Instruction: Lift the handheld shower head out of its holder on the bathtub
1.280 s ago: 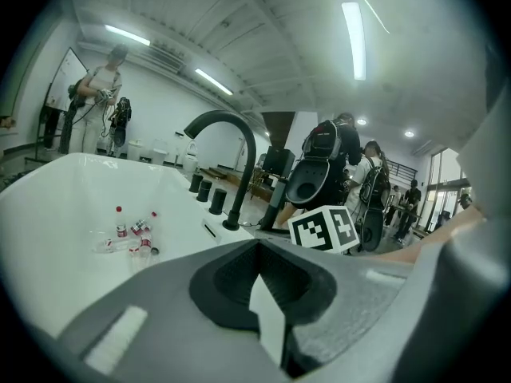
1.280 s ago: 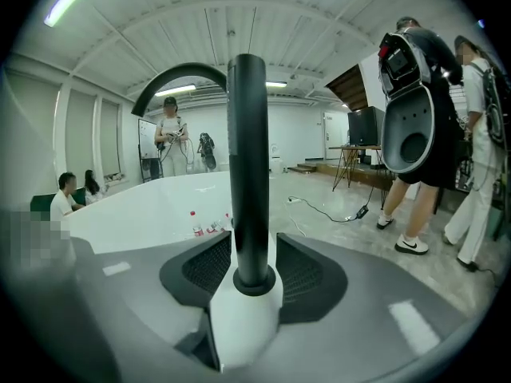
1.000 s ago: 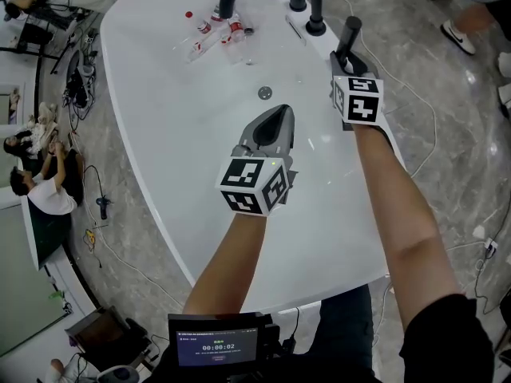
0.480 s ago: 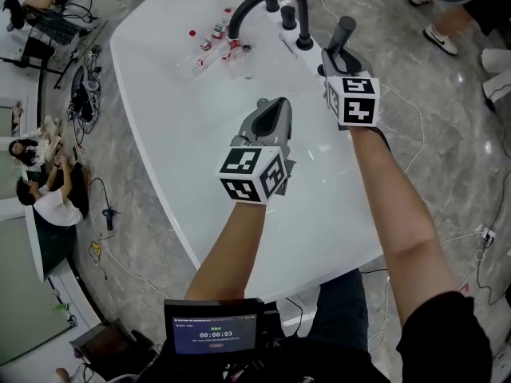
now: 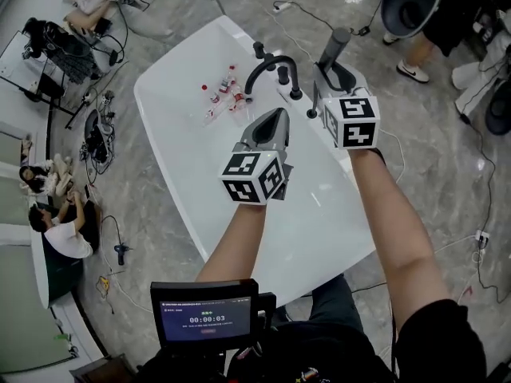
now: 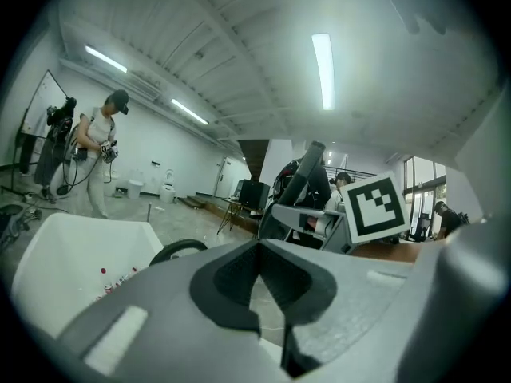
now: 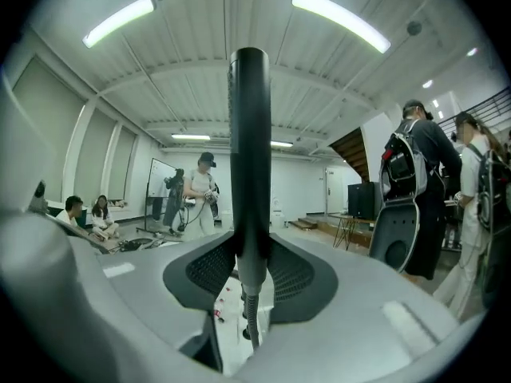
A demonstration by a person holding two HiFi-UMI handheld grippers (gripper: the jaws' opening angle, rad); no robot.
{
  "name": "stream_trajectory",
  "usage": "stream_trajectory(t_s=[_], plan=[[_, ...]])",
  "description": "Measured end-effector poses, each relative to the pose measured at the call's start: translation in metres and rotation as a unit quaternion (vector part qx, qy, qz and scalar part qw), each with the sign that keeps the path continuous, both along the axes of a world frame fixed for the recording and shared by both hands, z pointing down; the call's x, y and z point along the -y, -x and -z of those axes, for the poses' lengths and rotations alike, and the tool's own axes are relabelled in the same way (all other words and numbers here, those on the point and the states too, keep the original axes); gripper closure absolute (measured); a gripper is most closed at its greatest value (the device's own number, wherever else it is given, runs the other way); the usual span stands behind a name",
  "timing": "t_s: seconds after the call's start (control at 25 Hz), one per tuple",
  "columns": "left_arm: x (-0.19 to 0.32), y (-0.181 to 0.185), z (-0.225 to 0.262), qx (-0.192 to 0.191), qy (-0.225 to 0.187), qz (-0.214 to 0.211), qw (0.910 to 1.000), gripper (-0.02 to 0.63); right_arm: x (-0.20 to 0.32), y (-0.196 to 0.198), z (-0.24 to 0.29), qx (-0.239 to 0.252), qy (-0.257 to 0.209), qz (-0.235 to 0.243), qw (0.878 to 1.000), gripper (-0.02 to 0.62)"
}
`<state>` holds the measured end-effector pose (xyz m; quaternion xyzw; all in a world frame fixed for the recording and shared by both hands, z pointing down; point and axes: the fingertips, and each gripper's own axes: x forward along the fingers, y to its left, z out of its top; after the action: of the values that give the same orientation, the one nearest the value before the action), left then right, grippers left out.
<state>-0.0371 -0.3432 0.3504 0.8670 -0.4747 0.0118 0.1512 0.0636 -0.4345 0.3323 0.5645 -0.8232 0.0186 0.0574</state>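
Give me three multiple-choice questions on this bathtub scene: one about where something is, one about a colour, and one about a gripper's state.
1. Where do the small bottles lie?
A) inside the bathtub, near the faucet
B) outside the tub
C) on a shelf

2. What colour is the faucet?
A) white
B) black
C) gold

3. How is the right gripper?
A) wide open and empty
B) shut on nothing
C) shut on the handheld shower head

Answers:
1 A: the head view shows the bottles on the tub's white inside, just beside the spout.
2 B: the arched spout stands out black against the white tub.
3 C: in the right gripper view the jaws are closed on the shower head's dark handle, with its hose hanging below.
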Motion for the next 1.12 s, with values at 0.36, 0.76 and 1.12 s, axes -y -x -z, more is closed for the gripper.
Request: stream_trajectory(t_s=[0.36,0.76,1.12], plan=[[-0.049,-0.013,0.092,-0.011,-0.031,-0.002,0.9994,0.606,-0.078,-0.019,0.152,0.009,-0.100,0.016,0.995,0.446],[-0.119,-0.033,0.175,-0.011,-0.074,-0.028,0.9968,0.604,-0.205,-0.042,0.279,0.052,-0.198,0.035,0.978,0.448],[-0.185,-0.063,0.191,-0.029,-0.099,-0.021,0.9945,0.604,-0.320,-0.059,0.318,0.092,-0.244,0.105,0.960,0.448]])
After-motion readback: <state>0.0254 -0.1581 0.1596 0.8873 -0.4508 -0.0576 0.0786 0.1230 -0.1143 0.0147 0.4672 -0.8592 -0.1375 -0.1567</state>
